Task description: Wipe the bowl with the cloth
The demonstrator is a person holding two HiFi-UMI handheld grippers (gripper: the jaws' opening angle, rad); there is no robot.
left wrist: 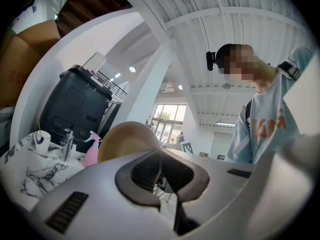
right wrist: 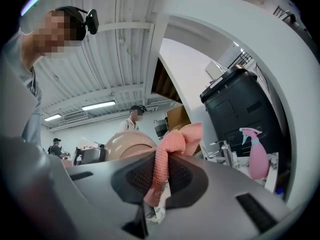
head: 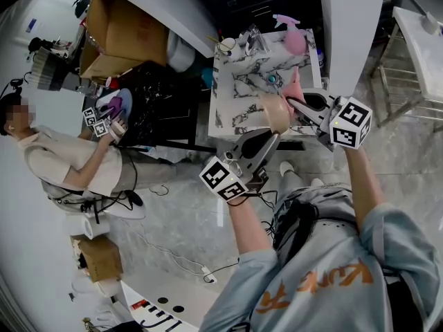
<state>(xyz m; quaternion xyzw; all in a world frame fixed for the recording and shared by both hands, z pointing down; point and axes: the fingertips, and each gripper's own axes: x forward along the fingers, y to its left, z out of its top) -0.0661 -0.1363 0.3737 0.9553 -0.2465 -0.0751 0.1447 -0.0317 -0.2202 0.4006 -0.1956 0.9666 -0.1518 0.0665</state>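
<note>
The desk, marble-topped, is seen in the upper middle of the head view, and both grippers are held in the air in front of it. The bowl is not on the desk. It is carried at its rim by the left gripper, whose jaws are closed narrowly on it; in the left gripper view the bowl rises just past the gripper. The cloth, pink, is pinched in the right gripper and stands up from the jaws as a bunched fold. The coming move is judged to turn on one relation – the bowl lies immediately left of the cloth in the head view, touching or nearly so. In the right gripper view the bowl is likewise seen left of and behind the cloth – a short leftward push would be needed. Which face of the bowl is turned to the cloth cannot be told.
</note>
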